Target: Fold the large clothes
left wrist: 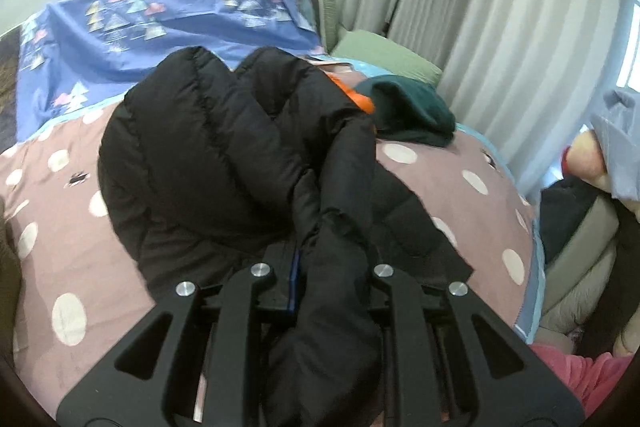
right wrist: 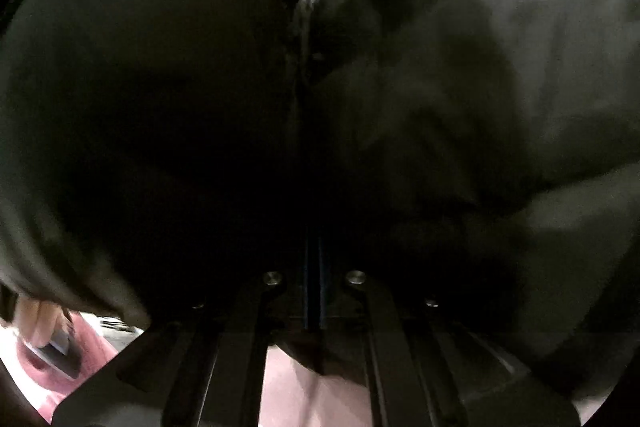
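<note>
On the pink dotted bedspread lies one black puffy quilted jacket, bunched in thick folds with orange lining showing, a fold pinched in the left gripper, while the right gripper is pressed together on its dark fabric, one teal garment behind.

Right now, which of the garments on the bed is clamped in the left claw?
The black puffer jacket; the left claw grips a fold of it. The dark green garment lies untouched beside the pillow.
</note>
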`<state>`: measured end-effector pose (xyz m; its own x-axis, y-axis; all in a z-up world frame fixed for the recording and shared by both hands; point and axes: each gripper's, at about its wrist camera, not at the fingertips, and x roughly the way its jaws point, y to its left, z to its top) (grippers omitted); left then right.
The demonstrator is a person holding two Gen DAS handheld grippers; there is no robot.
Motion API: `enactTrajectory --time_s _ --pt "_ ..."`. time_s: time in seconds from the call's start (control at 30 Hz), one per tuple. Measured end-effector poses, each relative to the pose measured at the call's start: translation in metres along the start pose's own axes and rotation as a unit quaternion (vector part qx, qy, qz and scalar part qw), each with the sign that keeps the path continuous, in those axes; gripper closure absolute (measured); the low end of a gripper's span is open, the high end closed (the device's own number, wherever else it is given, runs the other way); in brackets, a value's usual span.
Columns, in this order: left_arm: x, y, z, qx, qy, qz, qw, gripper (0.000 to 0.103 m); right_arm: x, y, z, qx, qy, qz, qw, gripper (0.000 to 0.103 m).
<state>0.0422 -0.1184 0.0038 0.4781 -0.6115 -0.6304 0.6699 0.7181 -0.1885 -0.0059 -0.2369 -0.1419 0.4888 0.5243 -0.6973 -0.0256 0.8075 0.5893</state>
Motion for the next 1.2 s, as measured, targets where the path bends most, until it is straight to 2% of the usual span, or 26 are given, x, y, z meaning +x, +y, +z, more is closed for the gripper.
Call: enactTrajectory --time_s 0.1,0.23,0.3,0.43,0.5,0.53,0.57,0.7,0.83,0.9,1.03,1.2 --pt "0.012 -0.015 0.002 0.022 0.005 -0.012 0.9997 0.085 -0.058 -0.013 -0.011 -0.012 -0.079 -0.04 0.996 0.097" --pt "0.046 -0.042 0.001 0.046 0.031 -0.031 0.998 0.082 -0.117 -0.056 -0.018 0.047 -0.162 -0.076 0.983 0.096" --pt "0.067 -0.057 -0.005 0.06 0.048 -0.039 0.9963 0.08 -0.135 -0.083 -0.021 0.093 -0.177 -0.087 0.976 0.096" --pt "0.115 -0.084 -0.023 0.086 0.074 -0.046 0.9924 0.058 -0.147 -0.099 -0.03 0.132 -0.192 -0.077 0.97 0.096" --pt "0.124 -0.09 -0.027 0.09 0.073 -0.054 0.9918 0.046 -0.155 -0.103 -0.032 0.127 -0.199 -0.083 0.968 0.096" --pt "0.126 -0.093 -0.028 0.091 0.074 -0.065 0.9909 0.036 -0.159 -0.102 -0.035 0.124 -0.203 -0.079 0.968 0.094" --pt "0.125 -0.094 -0.028 0.093 0.074 -0.076 0.99 0.029 -0.162 -0.104 -0.035 0.121 -0.206 -0.075 0.968 0.09" --pt "0.119 -0.088 -0.026 0.085 0.075 -0.131 0.9848 0.024 -0.161 -0.099 -0.042 0.105 -0.22 -0.059 0.968 0.081" --pt "0.115 -0.066 -0.021 0.019 0.083 -0.209 0.9741 0.02 -0.17 -0.103 -0.033 0.087 -0.222 -0.045 0.97 0.073" --pt "0.114 -0.058 -0.018 -0.007 0.086 -0.23 0.9694 0.02 -0.166 -0.1 -0.028 0.068 -0.222 -0.056 0.971 0.067" --pt "0.1 -0.051 -0.01 -0.023 0.081 -0.233 0.9688 0.021 -0.165 -0.089 -0.032 0.032 -0.215 -0.057 0.974 0.055" --pt "0.064 -0.055 0.001 0.028 0.033 -0.194 0.9799 0.021 -0.163 -0.06 -0.037 -0.017 -0.213 -0.052 0.976 0.038"
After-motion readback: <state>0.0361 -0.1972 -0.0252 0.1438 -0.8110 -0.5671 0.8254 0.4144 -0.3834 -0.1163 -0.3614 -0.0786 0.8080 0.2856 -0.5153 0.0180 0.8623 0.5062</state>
